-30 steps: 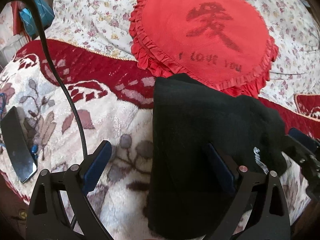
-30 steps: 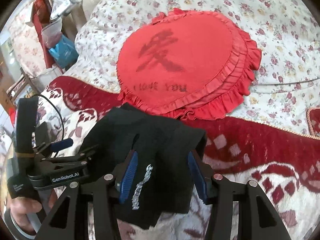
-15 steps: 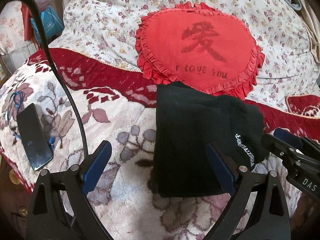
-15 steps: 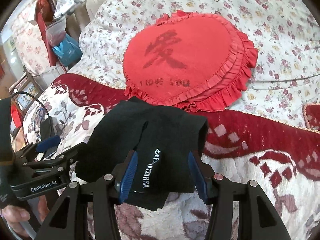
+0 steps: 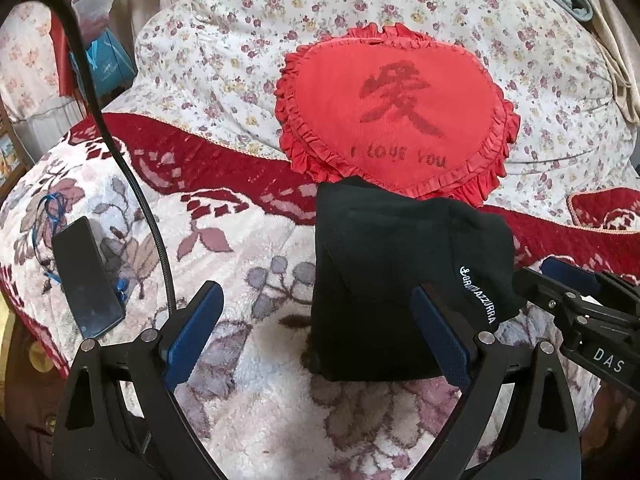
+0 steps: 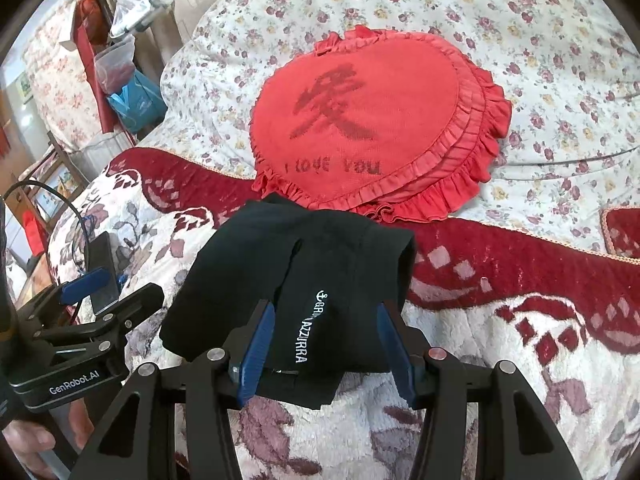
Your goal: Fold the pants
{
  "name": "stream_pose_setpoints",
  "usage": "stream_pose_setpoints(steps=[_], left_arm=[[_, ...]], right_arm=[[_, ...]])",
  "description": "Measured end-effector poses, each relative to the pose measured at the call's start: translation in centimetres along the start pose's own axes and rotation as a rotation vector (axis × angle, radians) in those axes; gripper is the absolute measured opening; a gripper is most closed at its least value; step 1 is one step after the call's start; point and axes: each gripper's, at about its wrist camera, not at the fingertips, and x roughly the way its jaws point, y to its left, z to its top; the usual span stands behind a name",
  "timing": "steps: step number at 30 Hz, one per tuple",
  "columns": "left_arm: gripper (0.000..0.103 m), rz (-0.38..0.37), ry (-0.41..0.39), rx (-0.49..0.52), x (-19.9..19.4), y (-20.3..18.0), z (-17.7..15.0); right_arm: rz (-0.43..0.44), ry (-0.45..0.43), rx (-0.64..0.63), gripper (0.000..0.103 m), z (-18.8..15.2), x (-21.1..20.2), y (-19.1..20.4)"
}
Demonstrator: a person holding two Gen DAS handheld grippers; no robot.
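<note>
Lying folded into a compact black bundle, pants on the plush flowered blanket of the bed, far edge touching the frill of the red heart cushion. White lettering showing on the fold nearest the right side. Seen again from the right wrist view as pants with a seam or slit running down the middle and one loose corner hanging toward the camera.

Left gripper: spread wide, holding nothing, one pad over bare blanket, the other over the near edge of the bundle; contact with the cloth not clear. Right gripper: also parted, straddling the near flap with the lettering; no pinch visible, cloth looking slack between the pads. Each gripper visible in the other's view, flanking the bundle.

Judged stage: late, probably final fold laid and released, or a last tidy-up about to start. Bundle looking uneven though, right side thicker and bulging, near corner untucked.

Next move, as a guess: either pulling both grippers clear of the cloth, or closing on the loose near corner and tucking it under, then pressing flat. Calls for a light pinch on the top layer only, to avoid dragging the whole stack across the soft pile.

Also present: dark phone on the blanket at left, well apart from the pants, and a black cable arching across that side.
</note>
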Motion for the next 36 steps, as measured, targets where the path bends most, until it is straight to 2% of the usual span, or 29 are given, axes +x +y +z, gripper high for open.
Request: stream_pose_setpoints(steps=[21, 36], left_arm=[[0.096, 0.004, -0.031, 0.004, -2.2, -0.2, -0.7], [0.096, 0.004, -0.029, 0.001, -2.4, -0.3, -0.9]], right_arm=[[0.011, -0.005, -0.009, 0.052, -0.4, -1.1, 0.7], [0.013, 0.002, -0.012, 0.056, -0.8, -1.5, 1.0]])
